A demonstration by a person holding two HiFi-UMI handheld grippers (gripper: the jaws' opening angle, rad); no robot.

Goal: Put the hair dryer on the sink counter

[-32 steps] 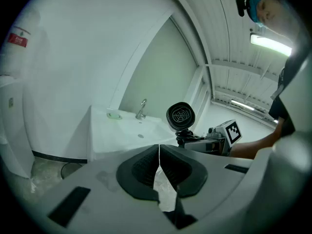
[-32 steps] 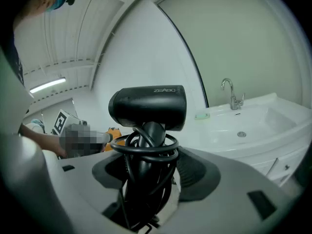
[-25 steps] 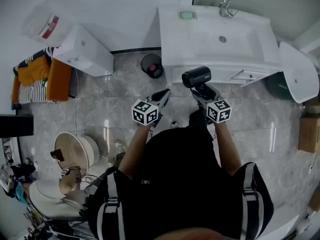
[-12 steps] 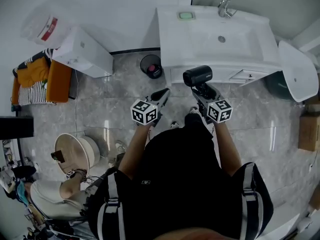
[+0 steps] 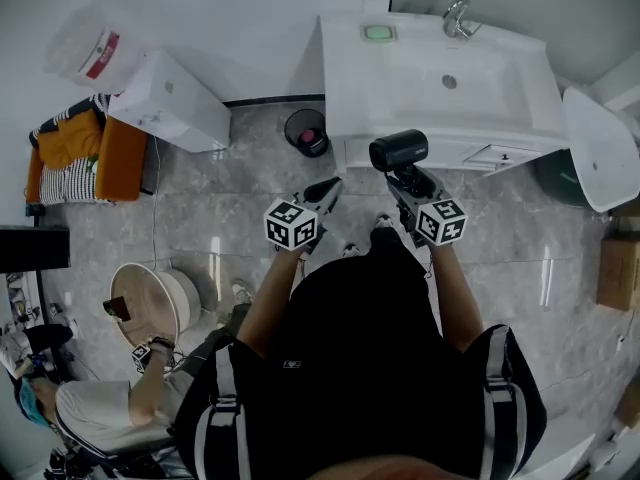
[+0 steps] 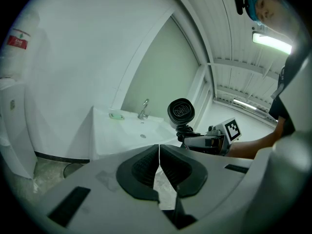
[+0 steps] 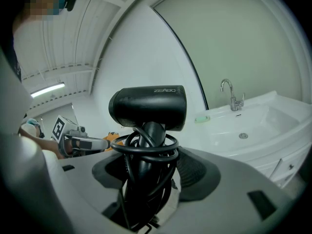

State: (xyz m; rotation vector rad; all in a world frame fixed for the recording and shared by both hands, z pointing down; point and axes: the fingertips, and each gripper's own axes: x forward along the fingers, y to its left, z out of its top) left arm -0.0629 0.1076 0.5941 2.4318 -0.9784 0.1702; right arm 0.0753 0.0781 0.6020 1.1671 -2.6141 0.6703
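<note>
A black hair dryer [image 5: 398,152] [image 7: 147,107] [image 6: 181,112] with its cord coiled round the handle stands upright in my right gripper [image 5: 405,180] [image 7: 146,167], which is shut on the handle. It hangs just in front of the white sink counter [image 5: 352,73] [image 7: 285,121] [image 6: 105,126], over the floor at the cabinet's front edge. My left gripper [image 5: 327,190] [image 6: 159,165] is shut and holds nothing, a little left of the dryer and lower, over the floor. The basin has a chrome tap [image 5: 456,16] [image 7: 230,94] [image 6: 143,109] at its back.
A green soap dish [image 5: 378,32] lies at the counter's back left. A black bin [image 5: 305,130] stands on the floor left of the cabinet. A white appliance [image 5: 170,103] stands at the left, a toilet [image 5: 600,148] at the right. A seated person [image 5: 110,408] is at lower left.
The view has crept slightly toward the sink; the dryer and both grippers keep nearly the same pose. The seated person at lower left has shifted.
</note>
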